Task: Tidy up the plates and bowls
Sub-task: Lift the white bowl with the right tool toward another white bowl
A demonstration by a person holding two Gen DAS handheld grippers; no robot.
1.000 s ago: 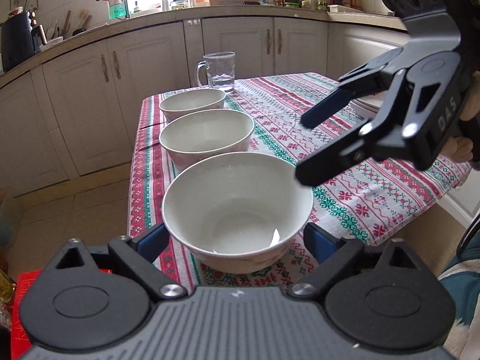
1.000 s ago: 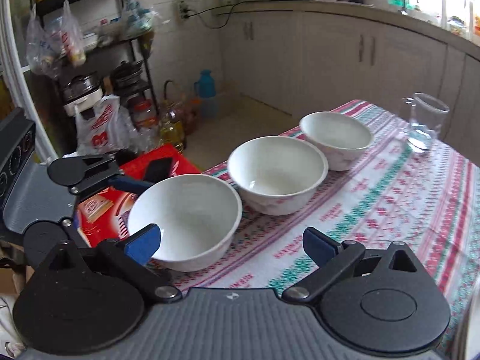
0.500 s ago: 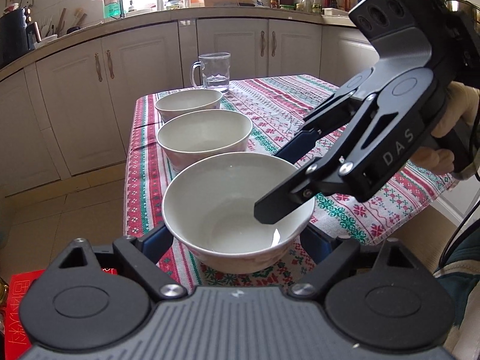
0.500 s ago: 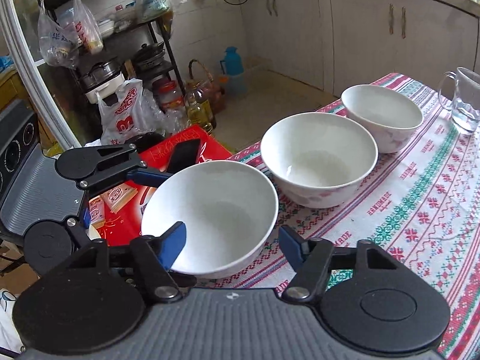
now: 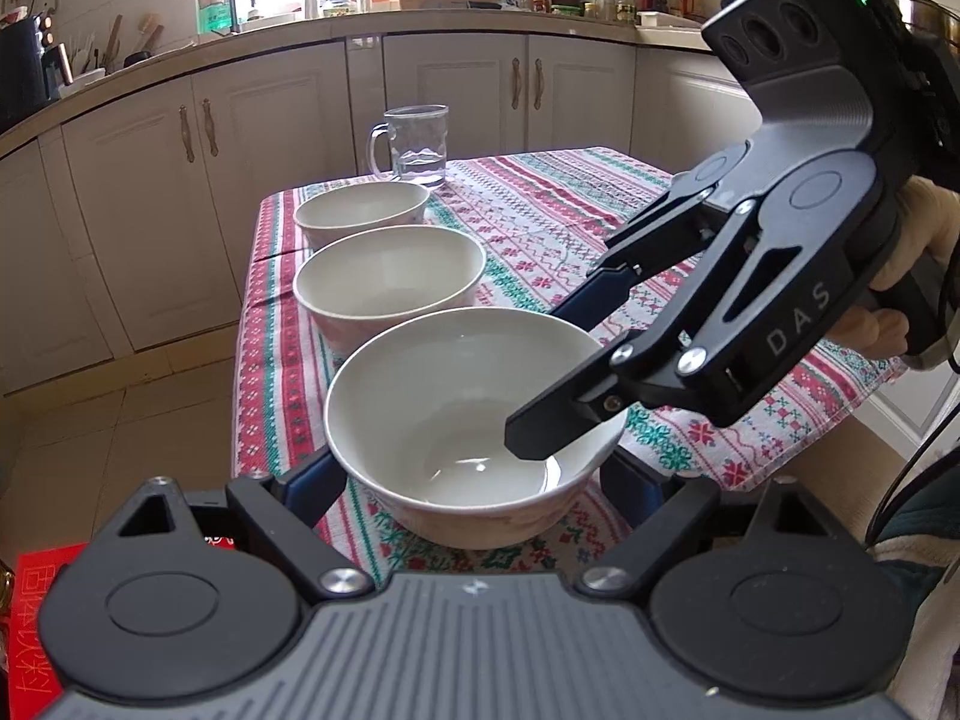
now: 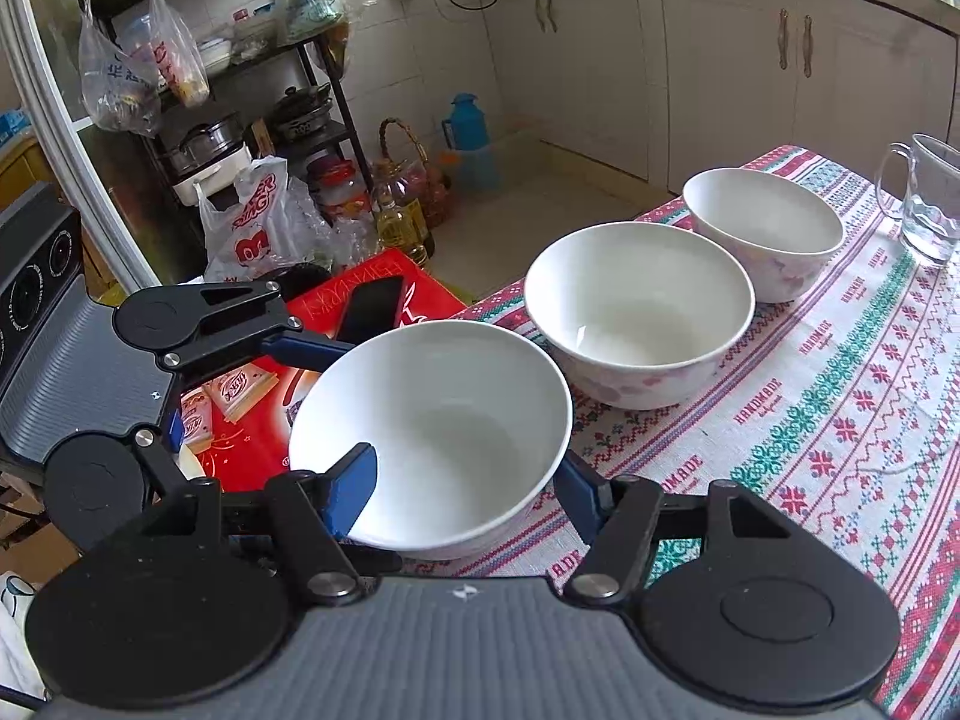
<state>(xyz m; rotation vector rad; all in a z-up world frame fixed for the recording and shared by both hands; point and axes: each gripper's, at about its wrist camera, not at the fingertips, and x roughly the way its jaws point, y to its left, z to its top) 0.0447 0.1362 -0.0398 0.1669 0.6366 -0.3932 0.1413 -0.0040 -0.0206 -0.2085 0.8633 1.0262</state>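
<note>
Left wrist view: the nearest bowl (image 5: 474,420) sits at the front edge of the worktop (image 5: 600,228), right between the left gripper (image 5: 474,480) fingers, one each side. Can't tell if the pads actually press it. The right gripper (image 5: 552,372) reaches in from the right, one finger inside the bowl, one outside, clamped on the rim.

Right wrist view: same nearest bowl (image 6: 432,432), the right gripper (image 6: 462,486) closed across its near wall. The middle bowl (image 6: 639,312) and far bowl (image 6: 762,228) line up behind it.
</note>
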